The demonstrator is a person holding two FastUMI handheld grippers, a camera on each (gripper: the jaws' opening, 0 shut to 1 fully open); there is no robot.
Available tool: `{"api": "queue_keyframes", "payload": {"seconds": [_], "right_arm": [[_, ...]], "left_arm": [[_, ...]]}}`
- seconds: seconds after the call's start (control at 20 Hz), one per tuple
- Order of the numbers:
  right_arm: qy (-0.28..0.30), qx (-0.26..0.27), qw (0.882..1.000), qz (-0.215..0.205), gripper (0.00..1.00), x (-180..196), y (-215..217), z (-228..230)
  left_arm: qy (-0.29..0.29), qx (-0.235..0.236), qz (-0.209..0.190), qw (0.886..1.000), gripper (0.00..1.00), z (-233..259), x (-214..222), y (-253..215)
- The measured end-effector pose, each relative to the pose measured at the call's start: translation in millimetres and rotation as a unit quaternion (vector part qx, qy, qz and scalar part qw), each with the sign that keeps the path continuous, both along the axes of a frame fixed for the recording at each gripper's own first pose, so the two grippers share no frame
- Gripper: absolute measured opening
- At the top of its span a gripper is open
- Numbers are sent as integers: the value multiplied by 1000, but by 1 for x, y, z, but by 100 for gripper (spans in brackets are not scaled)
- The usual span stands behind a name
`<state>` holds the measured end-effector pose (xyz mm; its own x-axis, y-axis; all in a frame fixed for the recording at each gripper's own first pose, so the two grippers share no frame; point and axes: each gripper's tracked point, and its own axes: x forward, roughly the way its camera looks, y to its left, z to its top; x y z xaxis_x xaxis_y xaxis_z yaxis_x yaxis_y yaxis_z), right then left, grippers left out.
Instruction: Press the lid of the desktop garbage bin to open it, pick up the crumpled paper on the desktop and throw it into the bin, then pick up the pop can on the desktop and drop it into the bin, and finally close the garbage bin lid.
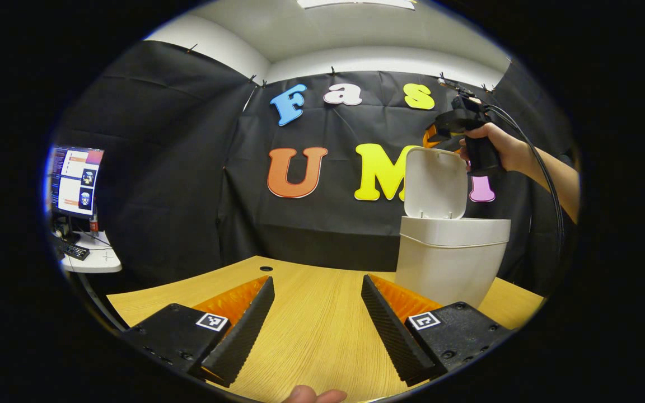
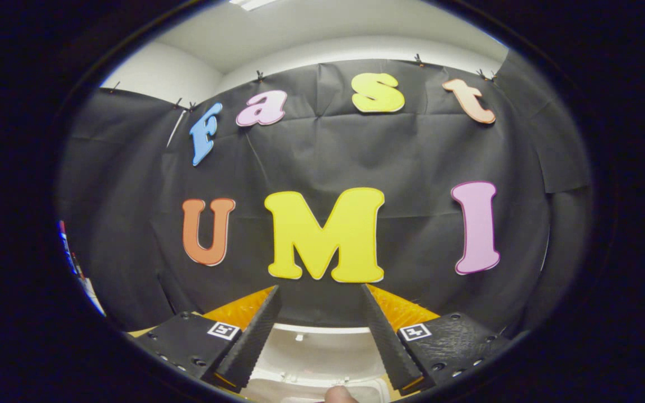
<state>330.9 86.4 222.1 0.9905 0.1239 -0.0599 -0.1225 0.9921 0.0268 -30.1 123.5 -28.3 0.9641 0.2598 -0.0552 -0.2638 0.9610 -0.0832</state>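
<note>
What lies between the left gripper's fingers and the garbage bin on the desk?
Left gripper view: only bare wooden desk between the open left gripper and the garbage bin.

Wooden table point(image 1: 311, 324) with small round hole point(image 1: 266, 268) near far edge. Lit monitor point(image 1: 75, 180) at left on a white side desk point(image 1: 94, 261), keyboard point(image 1: 70, 251) below it.

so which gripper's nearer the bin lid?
Right. The right gripper hovers just above the upright open lid; the left gripper sits low over the desk, short of the bin.
</note>
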Motion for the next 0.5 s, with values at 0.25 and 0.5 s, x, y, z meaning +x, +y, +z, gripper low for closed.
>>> {"api": "queue_keyframes", "payload": {"seconds": [0.25, 0.5], "right_arm": [[22, 7, 1000, 20, 94, -24, -3, -5], [43, 6, 998, 47, 89, -74, -4, -23]], "left_arm": [[-4, -6, -13, 1000, 100, 1, 4, -10], [-5, 5, -20, 1000, 100, 5, 3, -24]]}}
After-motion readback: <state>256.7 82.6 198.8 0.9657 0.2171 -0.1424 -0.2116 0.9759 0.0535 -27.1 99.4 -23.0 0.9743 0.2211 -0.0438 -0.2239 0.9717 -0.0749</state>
